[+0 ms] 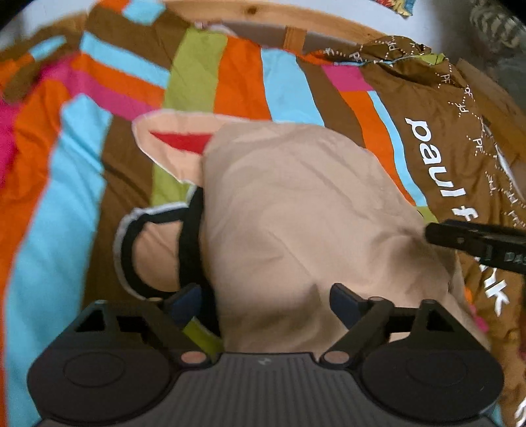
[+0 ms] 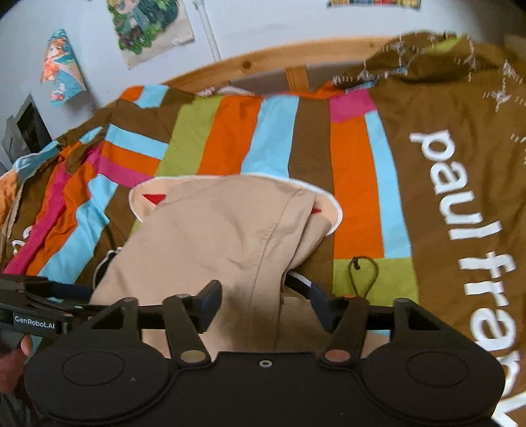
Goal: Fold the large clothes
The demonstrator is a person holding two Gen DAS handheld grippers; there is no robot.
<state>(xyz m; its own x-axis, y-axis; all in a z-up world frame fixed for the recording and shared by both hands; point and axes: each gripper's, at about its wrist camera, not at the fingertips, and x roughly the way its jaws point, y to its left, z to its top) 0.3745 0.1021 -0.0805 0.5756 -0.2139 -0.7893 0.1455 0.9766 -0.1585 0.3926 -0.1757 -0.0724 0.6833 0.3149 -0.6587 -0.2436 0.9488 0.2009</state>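
A beige garment [image 1: 296, 213] with black-and-white trim [image 1: 128, 243] and red triangles lies partly folded on a striped bedspread [image 1: 240, 75]. My left gripper [image 1: 264, 302] is open, its fingers straddling the garment's near edge. From the right edge of that view, the right gripper [image 1: 476, 243] reaches the garment's right side. In the right wrist view the garment [image 2: 213, 236] spreads ahead, with my right gripper [image 2: 268, 305] open over its near edge. The left gripper [image 2: 33, 315] shows at the left of that view.
The bedspread [image 2: 345, 170] is brown with orange, blue, green and pink stripes and white lettering [image 2: 460, 213]. A wooden bed frame [image 2: 263, 62] and a wall with posters [image 2: 148, 26] lie beyond. A black cord loop [image 2: 361, 272] rests right of the garment. A hand [image 2: 16, 354] shows lower left.
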